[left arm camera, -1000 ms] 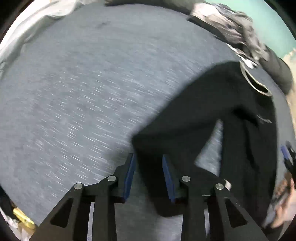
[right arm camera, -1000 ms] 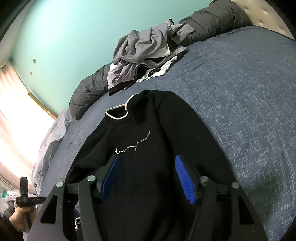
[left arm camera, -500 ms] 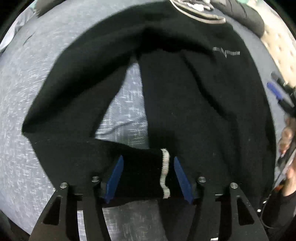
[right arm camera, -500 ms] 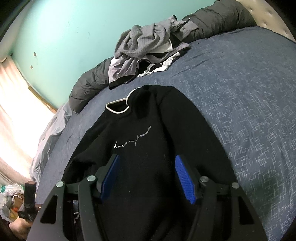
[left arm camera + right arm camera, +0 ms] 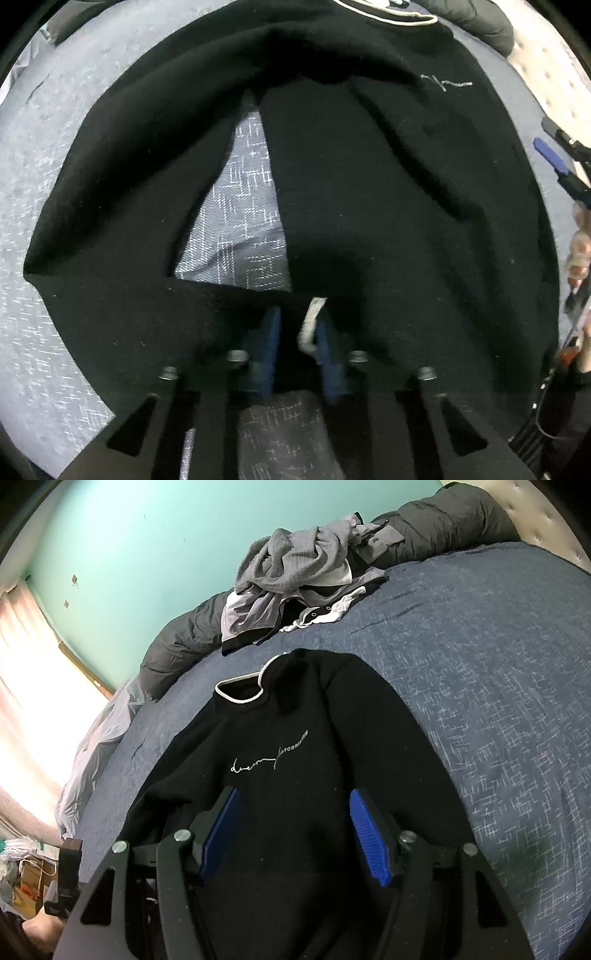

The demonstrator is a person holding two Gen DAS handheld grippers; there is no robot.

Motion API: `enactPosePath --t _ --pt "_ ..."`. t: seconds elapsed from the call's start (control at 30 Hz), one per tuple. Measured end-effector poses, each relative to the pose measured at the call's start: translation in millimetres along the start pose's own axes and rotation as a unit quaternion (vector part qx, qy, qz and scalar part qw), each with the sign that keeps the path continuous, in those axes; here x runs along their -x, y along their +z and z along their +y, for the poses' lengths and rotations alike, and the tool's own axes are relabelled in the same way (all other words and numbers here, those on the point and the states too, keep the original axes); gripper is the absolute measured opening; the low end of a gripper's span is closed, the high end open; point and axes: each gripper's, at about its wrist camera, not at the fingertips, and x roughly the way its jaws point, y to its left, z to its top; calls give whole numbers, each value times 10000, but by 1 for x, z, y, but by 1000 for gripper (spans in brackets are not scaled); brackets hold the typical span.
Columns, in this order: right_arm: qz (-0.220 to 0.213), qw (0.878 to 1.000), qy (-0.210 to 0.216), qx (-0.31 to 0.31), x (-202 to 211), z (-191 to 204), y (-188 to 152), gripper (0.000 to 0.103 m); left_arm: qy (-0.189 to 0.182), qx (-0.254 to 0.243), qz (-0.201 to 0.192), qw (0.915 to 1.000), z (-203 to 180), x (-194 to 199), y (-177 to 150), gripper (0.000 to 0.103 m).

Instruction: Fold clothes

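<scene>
Both tools share 1 build: the left gripper [image 5: 295, 343] and the right gripper [image 5: 293, 834] have matte black angular linkage arms with triangular cut-outs, 4 round silver screws across the near joints, and ribbed blue pads lining the jaws. At the far right of the left view, a thin black cable [image 5: 546, 424] loops near the person's hand [image 5: 580, 251], beside a dark sleeve.

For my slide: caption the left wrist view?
Left gripper closing on black sweatshirt's white-trimmed cuff.
</scene>
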Motion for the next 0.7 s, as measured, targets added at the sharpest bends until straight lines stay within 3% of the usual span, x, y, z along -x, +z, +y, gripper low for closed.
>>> enactPosePath --t 0.37,0.57,0.7 --pt "15 10000 -3 15 -2 2 0 63 198 97 -449 9987 32 56 -4 6" --pt "13 10000 -38 67 -1 3 0 63 518 565 -710 9945 81 90 -19 6" --pt "17 10000 -47 83 -1 4 0 63 812 947 -765 9892 146 120 -33 6"
